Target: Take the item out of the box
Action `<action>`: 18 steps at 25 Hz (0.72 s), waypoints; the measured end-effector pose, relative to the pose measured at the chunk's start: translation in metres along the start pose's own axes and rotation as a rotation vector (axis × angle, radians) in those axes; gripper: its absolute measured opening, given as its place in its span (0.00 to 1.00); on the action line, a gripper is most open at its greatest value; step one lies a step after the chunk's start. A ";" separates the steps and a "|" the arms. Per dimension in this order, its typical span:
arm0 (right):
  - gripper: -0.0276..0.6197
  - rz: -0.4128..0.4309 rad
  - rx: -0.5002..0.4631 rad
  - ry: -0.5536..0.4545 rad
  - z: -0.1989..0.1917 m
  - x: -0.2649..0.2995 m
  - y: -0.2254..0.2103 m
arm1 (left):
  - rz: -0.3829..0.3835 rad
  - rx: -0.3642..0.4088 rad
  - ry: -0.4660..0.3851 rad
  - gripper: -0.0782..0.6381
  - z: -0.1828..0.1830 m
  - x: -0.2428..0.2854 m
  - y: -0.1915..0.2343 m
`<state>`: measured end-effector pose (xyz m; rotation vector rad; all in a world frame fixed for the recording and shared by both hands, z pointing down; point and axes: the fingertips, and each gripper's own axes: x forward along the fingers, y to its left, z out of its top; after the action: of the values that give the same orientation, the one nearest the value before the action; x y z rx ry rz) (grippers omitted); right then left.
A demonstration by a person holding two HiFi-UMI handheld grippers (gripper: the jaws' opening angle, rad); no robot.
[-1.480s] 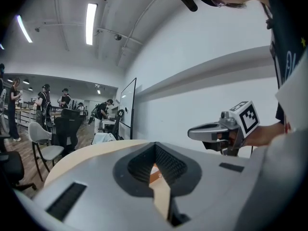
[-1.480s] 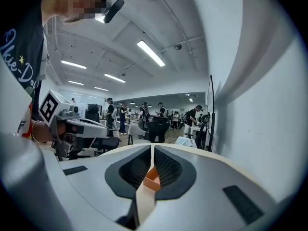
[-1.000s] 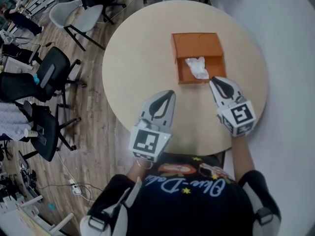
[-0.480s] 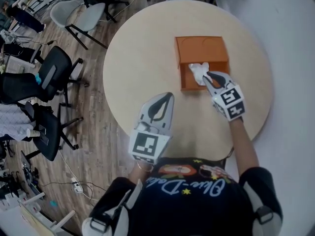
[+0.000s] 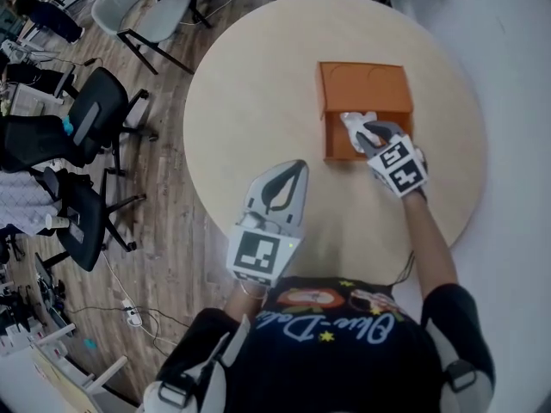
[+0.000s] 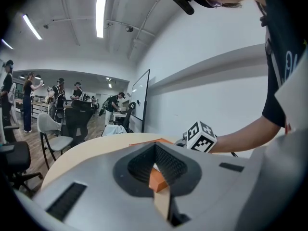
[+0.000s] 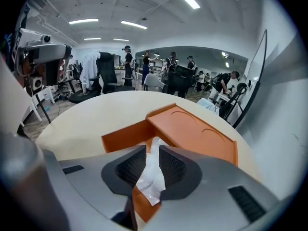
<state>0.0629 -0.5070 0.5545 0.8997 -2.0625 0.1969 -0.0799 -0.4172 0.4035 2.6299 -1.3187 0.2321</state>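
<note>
An orange box lies open on the round beige table, its lid folded back on the far side. Inside the tray lies a crumpled white item. My right gripper reaches into the tray from the near side. In the right gripper view its jaws stand close together with the white item pinched between them, in front of the orange box. My left gripper hovers shut and empty over the table's near side, left of the box. The left gripper view shows the left gripper aimed at the box.
Black office chairs and a grey chair stand on the wood floor left of the table. A white wall runs along the right. People stand far back in the room. The table's edge curves near my body.
The right gripper went forward from the table's near side into the box and its jaws came together on the white item. The left gripper stayed in place.
</note>
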 end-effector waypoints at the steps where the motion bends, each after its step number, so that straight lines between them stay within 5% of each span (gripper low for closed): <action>1: 0.13 0.005 -0.001 0.014 -0.003 0.004 -0.001 | 0.003 -0.003 0.001 0.09 -0.001 0.001 0.001; 18: 0.13 0.058 0.019 0.124 -0.028 0.046 -0.006 | 0.046 -0.025 0.024 0.09 -0.010 0.000 0.015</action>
<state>0.0677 -0.5238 0.6062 0.8188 -1.9761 0.2966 -0.0928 -0.4231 0.4150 2.5702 -1.3668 0.2520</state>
